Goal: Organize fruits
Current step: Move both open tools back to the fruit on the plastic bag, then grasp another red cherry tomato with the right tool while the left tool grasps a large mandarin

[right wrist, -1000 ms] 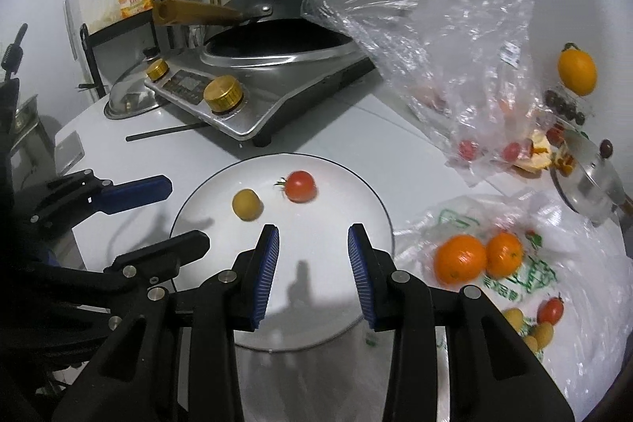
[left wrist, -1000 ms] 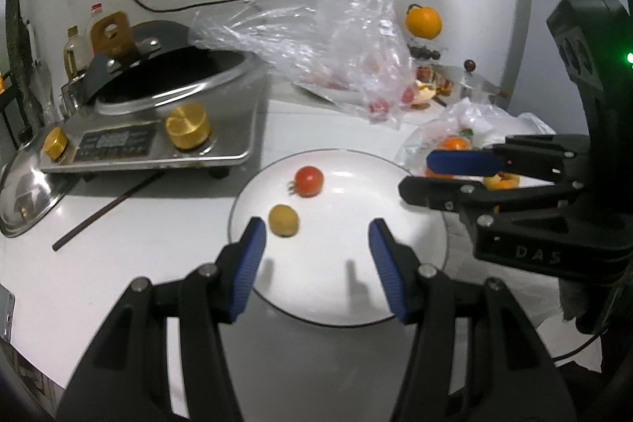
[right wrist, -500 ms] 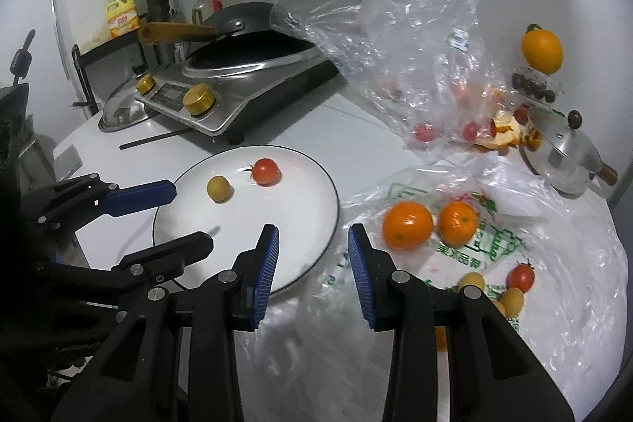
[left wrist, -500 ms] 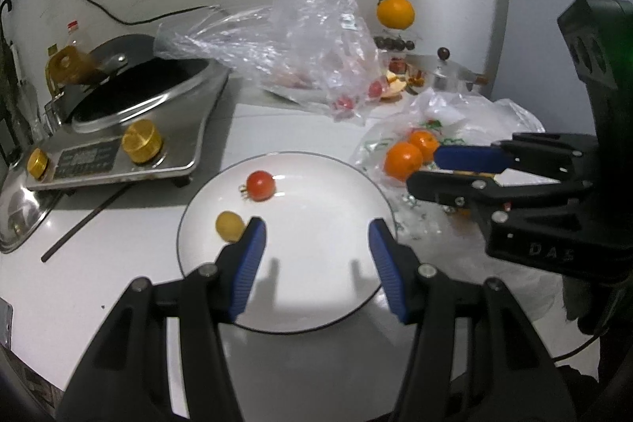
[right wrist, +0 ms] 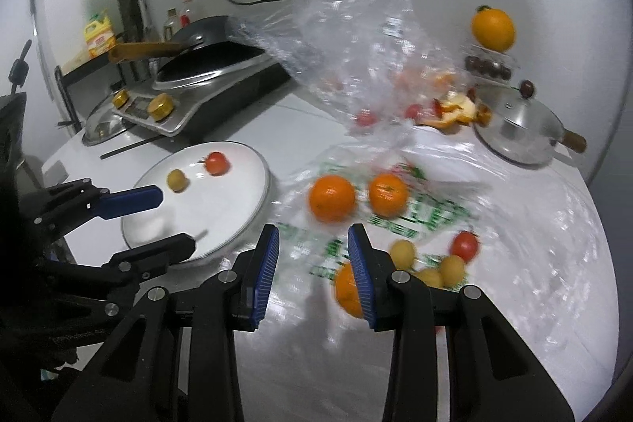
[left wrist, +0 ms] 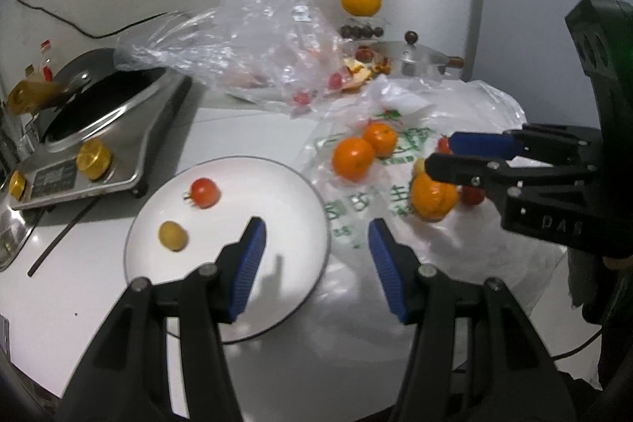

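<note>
White counter (left wrist: pixel 99 303), plate (left wrist: pixel 292 192), oranges (right wrist: pixel 331 197)

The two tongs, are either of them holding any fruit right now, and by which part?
Nothing is held. The left tongs and the right tongs both have bare pads with empty space between them.

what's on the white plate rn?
White plate holds one red cherry tomato and one small yellow fruit, apart from each other. The left gripper fingers block part of the near rim, so that bit can't be checked.
</note>
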`<action>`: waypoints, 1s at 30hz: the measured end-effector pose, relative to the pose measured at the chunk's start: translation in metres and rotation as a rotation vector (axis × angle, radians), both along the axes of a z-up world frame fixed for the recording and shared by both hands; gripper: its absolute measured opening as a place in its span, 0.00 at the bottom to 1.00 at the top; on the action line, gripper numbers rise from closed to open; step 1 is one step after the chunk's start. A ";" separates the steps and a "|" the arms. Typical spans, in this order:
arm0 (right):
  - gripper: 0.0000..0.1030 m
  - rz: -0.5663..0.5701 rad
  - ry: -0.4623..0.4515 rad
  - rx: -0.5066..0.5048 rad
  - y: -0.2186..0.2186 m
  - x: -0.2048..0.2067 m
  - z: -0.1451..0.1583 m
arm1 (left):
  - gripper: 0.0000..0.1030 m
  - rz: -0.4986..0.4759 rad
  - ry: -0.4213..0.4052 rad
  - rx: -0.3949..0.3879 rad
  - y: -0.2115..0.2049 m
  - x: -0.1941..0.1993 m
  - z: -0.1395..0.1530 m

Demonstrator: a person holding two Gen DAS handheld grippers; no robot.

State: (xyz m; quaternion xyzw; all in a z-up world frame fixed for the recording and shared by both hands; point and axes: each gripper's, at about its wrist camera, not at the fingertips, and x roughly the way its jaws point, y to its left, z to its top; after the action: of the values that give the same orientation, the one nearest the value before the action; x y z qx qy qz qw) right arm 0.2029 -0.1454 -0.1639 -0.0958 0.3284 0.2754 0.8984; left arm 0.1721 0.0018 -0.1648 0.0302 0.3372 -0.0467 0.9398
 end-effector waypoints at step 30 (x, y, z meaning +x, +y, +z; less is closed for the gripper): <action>0.37 -0.096 0.084 0.047 -0.089 0.013 -0.038 | 0.54 -0.121 0.039 0.075 -0.084 0.024 -0.006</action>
State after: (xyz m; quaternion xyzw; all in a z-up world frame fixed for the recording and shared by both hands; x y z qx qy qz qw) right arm 0.2163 -0.2341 -0.2018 -0.0471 0.3634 0.2434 0.8980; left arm 0.1960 -0.0820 -0.1710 0.0846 0.3543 -0.0914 0.9268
